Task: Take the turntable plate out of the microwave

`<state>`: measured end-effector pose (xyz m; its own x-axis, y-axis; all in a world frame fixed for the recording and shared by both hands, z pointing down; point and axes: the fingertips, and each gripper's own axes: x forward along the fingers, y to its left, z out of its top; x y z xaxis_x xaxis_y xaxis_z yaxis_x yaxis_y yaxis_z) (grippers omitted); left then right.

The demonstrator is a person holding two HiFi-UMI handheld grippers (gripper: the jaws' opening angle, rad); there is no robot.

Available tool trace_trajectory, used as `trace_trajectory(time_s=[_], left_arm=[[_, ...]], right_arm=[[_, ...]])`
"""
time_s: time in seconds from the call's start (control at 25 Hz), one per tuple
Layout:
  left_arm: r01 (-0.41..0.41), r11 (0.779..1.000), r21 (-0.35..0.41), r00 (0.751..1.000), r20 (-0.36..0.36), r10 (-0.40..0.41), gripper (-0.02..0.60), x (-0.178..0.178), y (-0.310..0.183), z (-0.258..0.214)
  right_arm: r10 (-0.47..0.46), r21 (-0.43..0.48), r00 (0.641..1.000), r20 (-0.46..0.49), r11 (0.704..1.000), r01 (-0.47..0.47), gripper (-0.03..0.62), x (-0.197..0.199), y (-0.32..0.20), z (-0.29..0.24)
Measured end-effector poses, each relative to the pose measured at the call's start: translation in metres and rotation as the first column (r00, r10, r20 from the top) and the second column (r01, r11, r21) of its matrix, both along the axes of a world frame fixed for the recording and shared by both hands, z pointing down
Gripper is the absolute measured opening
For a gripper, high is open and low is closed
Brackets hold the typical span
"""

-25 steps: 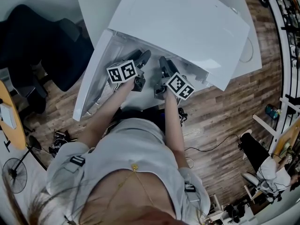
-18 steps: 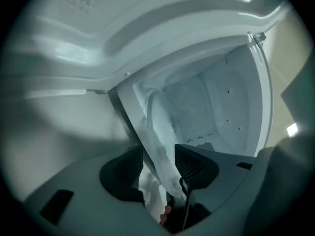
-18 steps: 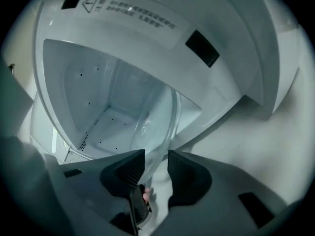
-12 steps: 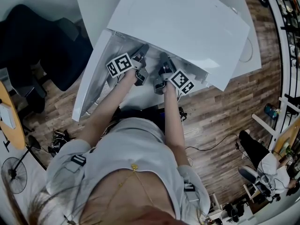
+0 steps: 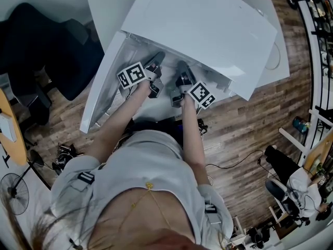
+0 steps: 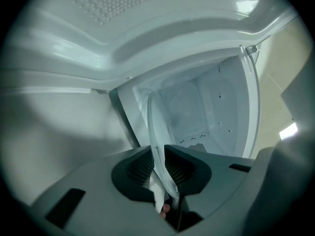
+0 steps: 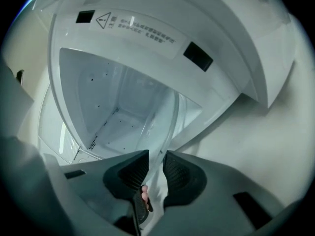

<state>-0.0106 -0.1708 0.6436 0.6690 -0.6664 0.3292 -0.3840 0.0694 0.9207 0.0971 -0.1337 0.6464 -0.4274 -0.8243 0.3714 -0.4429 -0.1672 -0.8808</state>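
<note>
Over a wood-plank floor (image 5: 244,134) the white microwave (image 5: 208,30) stands open. The left gripper (image 6: 160,161) and right gripper (image 7: 155,171), jaws just closing, each pinch the rim of the glass turntable plate (image 6: 156,119) at the cavity mouth. It is best lifted evenly, kept level and drawn straight out.

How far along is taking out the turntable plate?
Done: the microwave door stands open. In hand: the left gripper and the right gripper have just been closing on the rim of the turntable plate. Left: drawing the plate out; it is still in the cavity.
</note>
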Motion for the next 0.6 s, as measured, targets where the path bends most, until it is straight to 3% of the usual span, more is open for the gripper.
trace_trajectory(time_s=[0.6], left_arm=[[-0.026, 1.000, -0.005, 1.000, -0.001, 0.026, 0.083, -0.007, 0.037, -0.003]], right_arm=[[-0.021, -0.030, 1.000, 0.021, 0.999, 0.021, 0.094, -0.008, 0.036, -0.002]])
